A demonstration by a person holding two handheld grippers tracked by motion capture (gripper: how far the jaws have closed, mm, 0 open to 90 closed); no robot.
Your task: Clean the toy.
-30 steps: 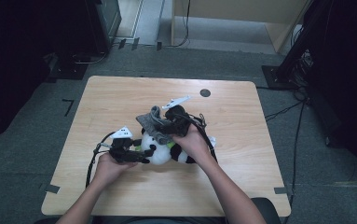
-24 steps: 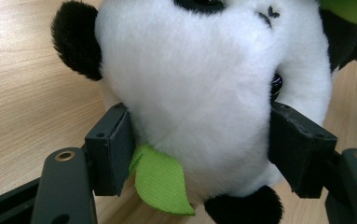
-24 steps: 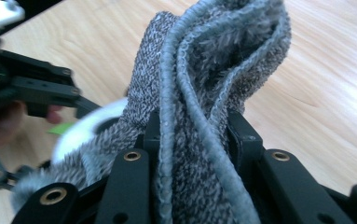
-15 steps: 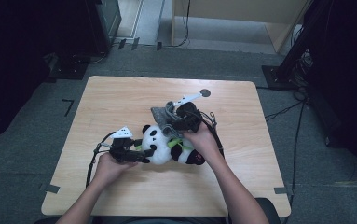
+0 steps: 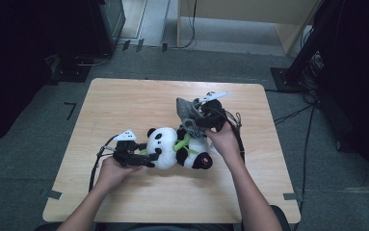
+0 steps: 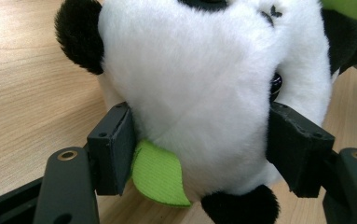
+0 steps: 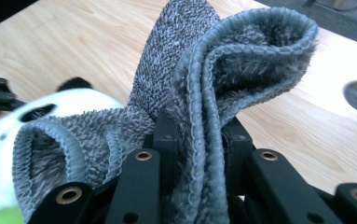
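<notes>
Lifting the grey cloth [image 7: 223,93] clear of the panda [image 5: 177,147], our right gripper [image 5: 202,117] has just tightened its jaws on the fabric (now uncovering the toy), while our left gripper [image 5: 141,156] clamps the panda's head on the table [image 5: 124,101].

No readable text, labels, brands or numbers are seen on the plush panda [image 5: 172,147], the grey cloth [image 7: 223,84] or the wooden table [image 5: 138,101].
</notes>
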